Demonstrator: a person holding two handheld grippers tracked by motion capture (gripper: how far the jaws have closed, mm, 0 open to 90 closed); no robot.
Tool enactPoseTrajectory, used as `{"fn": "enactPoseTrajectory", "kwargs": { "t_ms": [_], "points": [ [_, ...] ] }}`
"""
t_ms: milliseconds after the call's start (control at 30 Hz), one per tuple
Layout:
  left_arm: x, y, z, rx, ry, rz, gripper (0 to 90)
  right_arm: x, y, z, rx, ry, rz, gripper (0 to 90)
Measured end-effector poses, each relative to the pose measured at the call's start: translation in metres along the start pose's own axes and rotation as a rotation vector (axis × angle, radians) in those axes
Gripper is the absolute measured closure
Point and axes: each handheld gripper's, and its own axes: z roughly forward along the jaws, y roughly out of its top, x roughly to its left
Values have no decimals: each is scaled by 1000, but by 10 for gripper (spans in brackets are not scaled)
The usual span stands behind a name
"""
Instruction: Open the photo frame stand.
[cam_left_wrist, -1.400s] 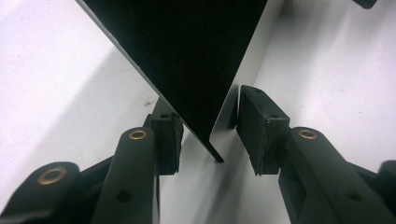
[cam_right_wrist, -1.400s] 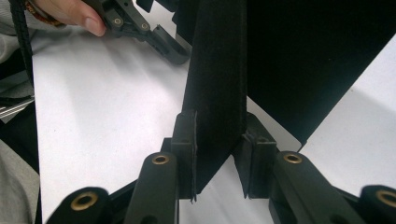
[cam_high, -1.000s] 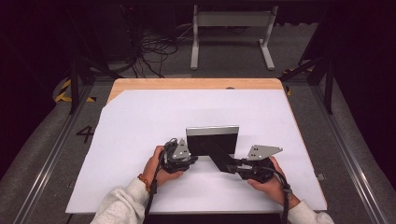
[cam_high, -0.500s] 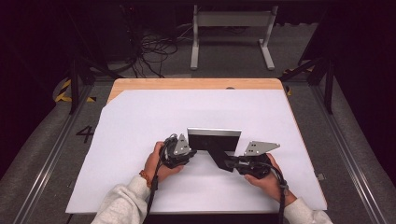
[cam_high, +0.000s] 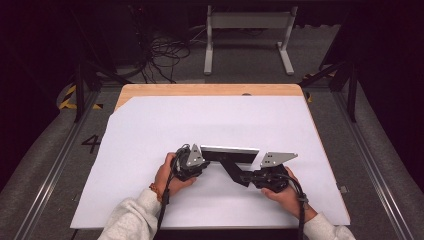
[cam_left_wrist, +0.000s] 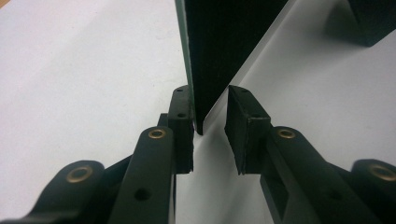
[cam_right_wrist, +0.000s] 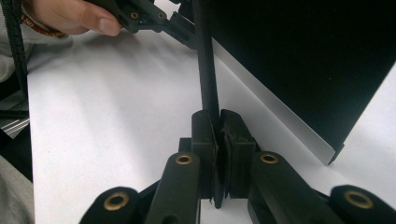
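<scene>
A dark flat picture frame (cam_high: 230, 153) with a silver edge stands on the white sheet (cam_high: 225, 120) between my hands. My left gripper (cam_high: 201, 161) straddles its left lower corner. In the left gripper view, the left gripper (cam_left_wrist: 210, 107) has one pad against the frame (cam_left_wrist: 219, 46) and the other pad a little apart from it, so it is open. My right gripper (cam_high: 250, 177) is shut on the frame's thin black prop leg (cam_high: 232, 171). The right gripper view shows the right gripper (cam_right_wrist: 218, 116) pinching the leg (cam_right_wrist: 205, 56) beside the frame's back (cam_right_wrist: 303, 56).
The white sheet covers a wooden table (cam_high: 210, 90) whose far edge shows. Beyond it on the floor stand a grey metal support (cam_high: 247, 22) and a tangle of cables (cam_high: 160, 55). Dark rails run along both sides of the table.
The frame's dark face has shrunk to a thin strip as the frame tipped. The right gripper moved slightly left with the prop leg. The left gripper stayed at the corner.
</scene>
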Motion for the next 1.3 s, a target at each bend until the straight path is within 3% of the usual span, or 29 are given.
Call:
{"fn": "enactPoseTrajectory", "kwargs": {
  "t_ms": [200, 400, 533, 600, 700, 867, 967, 1067, 1133, 1300],
  "points": [
    [0, -2, -1, 10, 31, -9, 797, -1, 0, -2, 8, 15, 24, 870],
    [4, -4, -4, -26, 4, -22, 808, -3, -1, -3, 11, 19, 28, 868],
    [6, -5, -6, -51, 7, -43, 703, -3, -2, -3, 9, 18, 28, 865],
    [8, -4, -6, -100, -28, -70, 601, -3, -2, -3, 10, 13, 26, 858],
    [9, -1, -5, -128, -24, -82, 494, -3, -3, -3, 15, 11, 25, 845],
    [12, 4, -5, -170, -52, -99, 446, -3, -4, -3, 21, 4, 25, 844],
    [13, 10, -4, -179, -46, -97, 421, -2, -5, -3, 33, -2, 38, 832],
    [12, 11, -4, -182, -72, -90, 467, -3, -7, -4, 39, -9, 41, 829],
    [12, 11, -4, -183, -96, -78, 552, -4, -8, -6, 34, -7, 48, 821],
    [9, 13, -5, -173, -102, -52, 647, -4, -8, -8, 26, -12, 59, 788]
  ]
}}
